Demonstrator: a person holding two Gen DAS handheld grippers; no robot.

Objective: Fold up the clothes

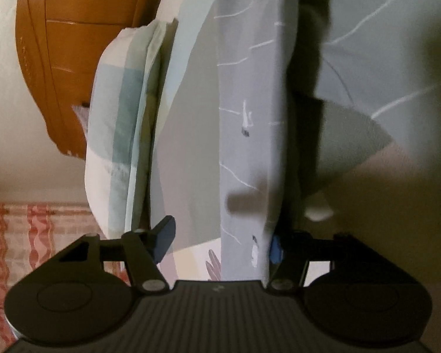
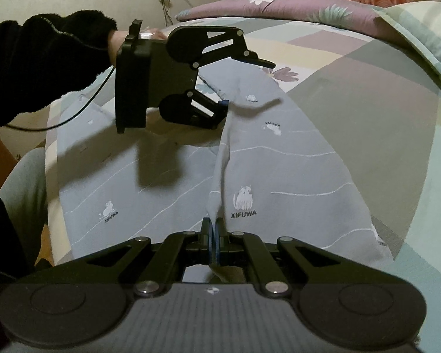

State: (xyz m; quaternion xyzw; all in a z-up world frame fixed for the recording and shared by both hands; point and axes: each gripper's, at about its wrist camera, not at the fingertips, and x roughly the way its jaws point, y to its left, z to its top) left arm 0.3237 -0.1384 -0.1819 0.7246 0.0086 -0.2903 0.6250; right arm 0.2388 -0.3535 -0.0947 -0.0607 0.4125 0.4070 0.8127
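Note:
A blue-grey garment point(image 2: 294, 170) with thin white wavy lines and small cat logos lies spread on the bed. A raised ridge of its cloth runs from my right gripper point(image 2: 213, 235), shut on that fold at the near end, up to my left gripper point(image 2: 245, 83). My left gripper is held sideways by a hand in a black fleece sleeve point(image 2: 44, 58). In the left wrist view the left gripper point(image 1: 220, 241) is open wide. The garment point(image 1: 247, 117) hangs between the fingers, against the right blue pad point(image 1: 275, 248); the left pad is apart from it.
A patchwork bedsheet point(image 2: 382, 111) in grey, green and cream covers the bed. A pale pillow point(image 1: 120, 135) leans by the orange wooden headboard point(image 1: 53, 58). A purple floral quilt point(image 2: 279, 8) lies at the far end. The bed's edge point(image 2: 51, 147) drops off at the left.

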